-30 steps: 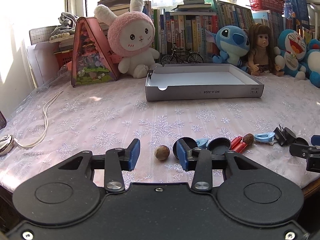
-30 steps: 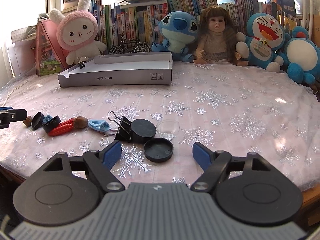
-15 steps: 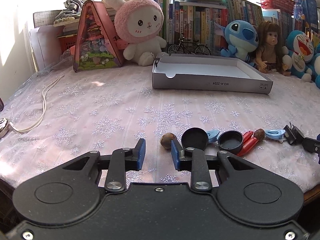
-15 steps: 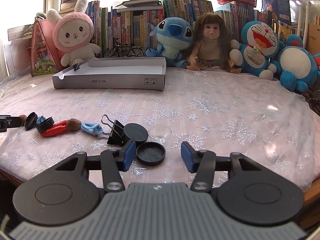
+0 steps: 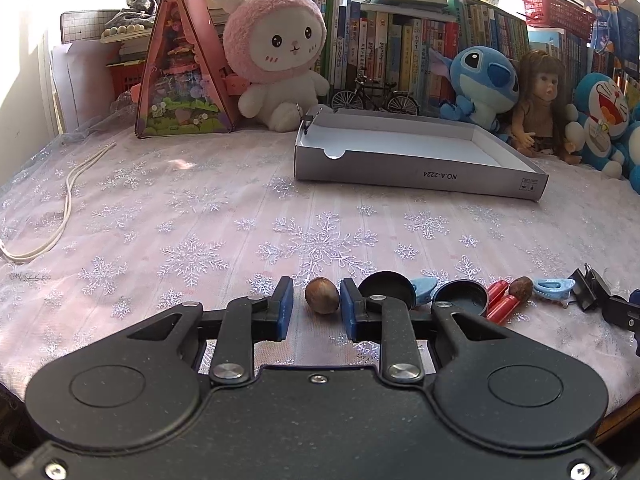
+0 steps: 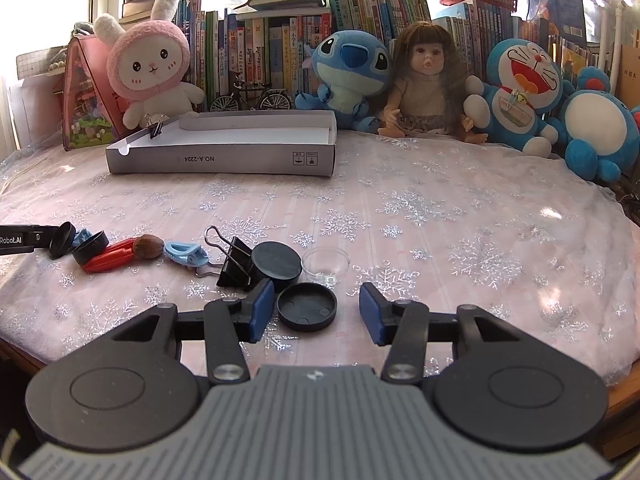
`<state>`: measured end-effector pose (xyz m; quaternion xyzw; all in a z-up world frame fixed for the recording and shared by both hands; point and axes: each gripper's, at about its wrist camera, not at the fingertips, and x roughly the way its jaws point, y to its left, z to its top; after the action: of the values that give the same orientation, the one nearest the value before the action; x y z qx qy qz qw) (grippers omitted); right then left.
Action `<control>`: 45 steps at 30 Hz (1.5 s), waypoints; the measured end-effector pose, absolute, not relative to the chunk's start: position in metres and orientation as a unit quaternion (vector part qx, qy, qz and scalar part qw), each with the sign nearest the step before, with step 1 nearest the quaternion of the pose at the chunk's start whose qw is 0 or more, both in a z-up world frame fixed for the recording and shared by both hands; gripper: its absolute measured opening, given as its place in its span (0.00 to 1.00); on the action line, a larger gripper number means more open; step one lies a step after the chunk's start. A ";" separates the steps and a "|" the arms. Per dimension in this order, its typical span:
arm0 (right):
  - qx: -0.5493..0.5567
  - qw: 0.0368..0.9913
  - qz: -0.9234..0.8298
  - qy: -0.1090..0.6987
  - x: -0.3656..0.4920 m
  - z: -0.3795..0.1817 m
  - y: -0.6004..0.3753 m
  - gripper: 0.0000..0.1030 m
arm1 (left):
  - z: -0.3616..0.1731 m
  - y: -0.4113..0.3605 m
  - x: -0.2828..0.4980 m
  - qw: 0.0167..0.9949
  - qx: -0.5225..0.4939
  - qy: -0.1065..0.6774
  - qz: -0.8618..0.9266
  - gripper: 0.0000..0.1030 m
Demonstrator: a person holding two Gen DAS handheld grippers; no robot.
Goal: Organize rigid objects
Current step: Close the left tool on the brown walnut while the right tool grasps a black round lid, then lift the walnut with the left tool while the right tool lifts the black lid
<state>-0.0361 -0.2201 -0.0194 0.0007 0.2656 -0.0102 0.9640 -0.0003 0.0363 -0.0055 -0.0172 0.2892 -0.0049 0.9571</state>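
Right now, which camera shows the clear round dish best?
The right wrist view: the clear dish lies in plain sight on the cloth, beside the closed black case, just beyond the right gripper. The left wrist view does not show it.

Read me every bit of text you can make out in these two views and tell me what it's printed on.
"NO.A-2224", printed upside down on the front wall of the grey cardboard tray.
"Robot.AI", on the black arm of the left gripper at the left edge of the right wrist view.
Book spines on the shelf: lettering too small to read.
Small symbols on the tray's wall: too small to read.
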 end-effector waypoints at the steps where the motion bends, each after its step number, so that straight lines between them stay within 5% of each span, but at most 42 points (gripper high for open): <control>1: -0.001 0.964 -0.010 0.266 -0.036 -0.020 -0.220 0.52 | -0.005 0.036 0.000 0.957 -0.019 0.289 -0.006 0.20; 13: -0.019 0.964 -0.015 0.266 -0.039 -0.019 -0.217 0.52 | -0.003 0.038 -0.001 0.956 -0.033 0.291 -0.018 0.17; 17: -0.021 0.962 -0.009 0.272 -0.039 -0.017 -0.216 0.37 | 0.001 0.036 -0.001 0.956 -0.028 0.291 -0.017 0.17; 45: 0.038 0.967 -0.002 0.251 0.025 0.039 -0.243 0.36 | 0.058 0.045 0.062 0.956 -0.081 0.267 -0.087 0.17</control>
<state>0.0254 -0.2430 0.0392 0.0384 0.2508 -0.0016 0.9673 0.0621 0.0451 0.0584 -0.0809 0.2671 -0.0867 0.9563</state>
